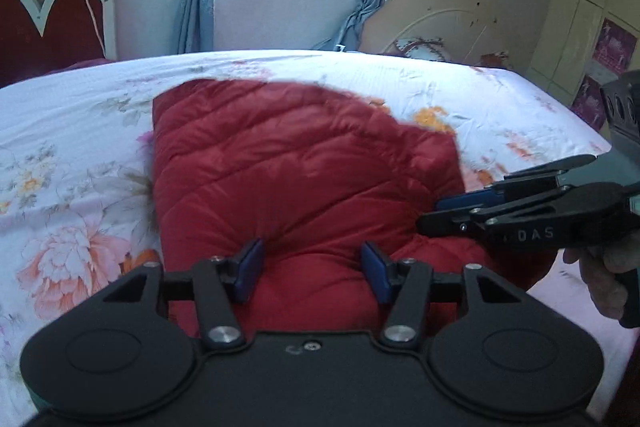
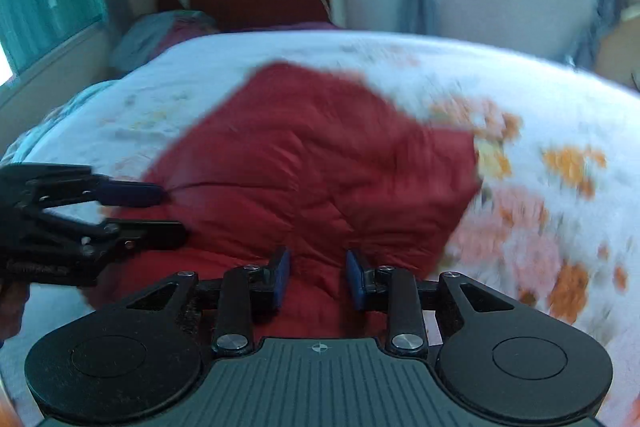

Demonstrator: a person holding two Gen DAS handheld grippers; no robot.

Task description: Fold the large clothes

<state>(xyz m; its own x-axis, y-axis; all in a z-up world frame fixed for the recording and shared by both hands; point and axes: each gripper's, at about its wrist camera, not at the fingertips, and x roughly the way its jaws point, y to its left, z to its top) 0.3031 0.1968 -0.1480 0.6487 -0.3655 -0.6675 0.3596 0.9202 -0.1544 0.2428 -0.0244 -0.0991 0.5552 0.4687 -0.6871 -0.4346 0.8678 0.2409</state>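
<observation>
Left to right across the bed. The floral bedsheet point(image 1: 60, 155) covers the mattress, with a heart-shaped red headboard point(image 1: 60, 23) behind its left end. At centre lies the red quilted down jacket point(image 1: 288, 163), already folded into a thick, puffy bundle, its near edge at the bed's near side. The left gripper point(image 1: 312, 269) stands over that near edge with its fingers spread apart and nothing pinched; red fabric bulges up between the blue pads point(image 1: 250, 267). Further right, the right gripper point(image 2: 318, 277) is likewise released, jaws apart over the same near edge, close beside the left one.

Risks, judged from this arrangement: the slick, air-filled padding will probably spring back, so a fold left unpressed may reopen. A pinch taken on the bulge alone may catch only the top layer, pulling the bundle apart when lifted. The right wrist view is motion-blurred, so the jacket's far corner cannot be read exactly. With both grippers so close together, they may collide.
</observation>
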